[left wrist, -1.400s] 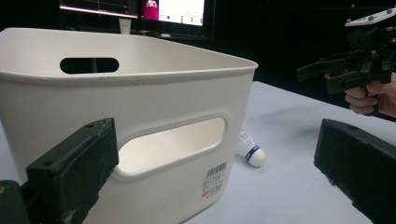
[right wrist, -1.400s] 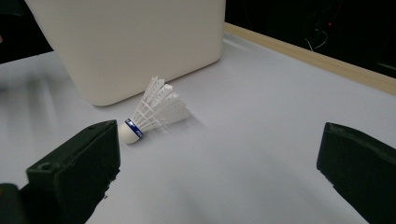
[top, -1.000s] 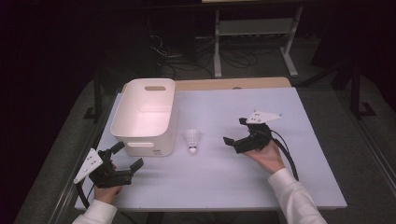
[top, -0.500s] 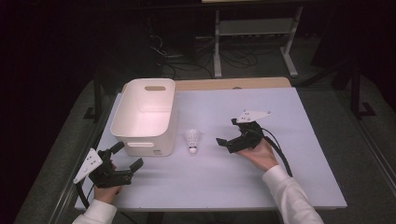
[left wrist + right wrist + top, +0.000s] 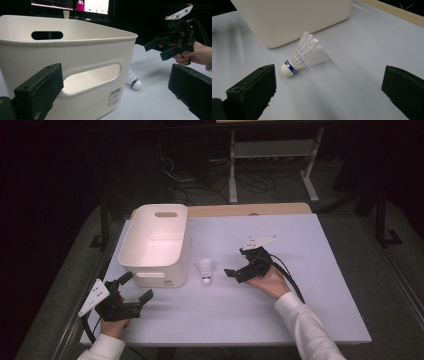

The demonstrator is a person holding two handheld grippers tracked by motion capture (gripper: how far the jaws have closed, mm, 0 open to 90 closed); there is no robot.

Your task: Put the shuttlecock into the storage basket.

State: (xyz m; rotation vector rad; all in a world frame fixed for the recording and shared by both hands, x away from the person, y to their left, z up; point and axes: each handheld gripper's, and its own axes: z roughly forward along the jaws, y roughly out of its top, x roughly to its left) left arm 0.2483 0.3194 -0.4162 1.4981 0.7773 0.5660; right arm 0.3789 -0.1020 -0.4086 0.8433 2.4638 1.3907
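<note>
White bin (image 5: 156, 240) empty; shuttlecock (image 5: 205, 270) beside it; right tool (image 5: 236, 273) spread, near.

Place: we read this as a lab recording bay.
Surroundings: we see dark walls beyond both grippers.
Gear: we see loose cables (image 5: 200, 180) and a metal stand (image 5: 272, 155) on the floor, far ahead.
Screens: we see lit monitors (image 5: 72, 5) past the left gripper (image 5: 112, 92).

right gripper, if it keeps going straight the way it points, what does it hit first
Probably the shuttlecock, lying on its side ahead of the open right gripper, slightly left of centre between the jaws. The bin stands behind it.
</note>
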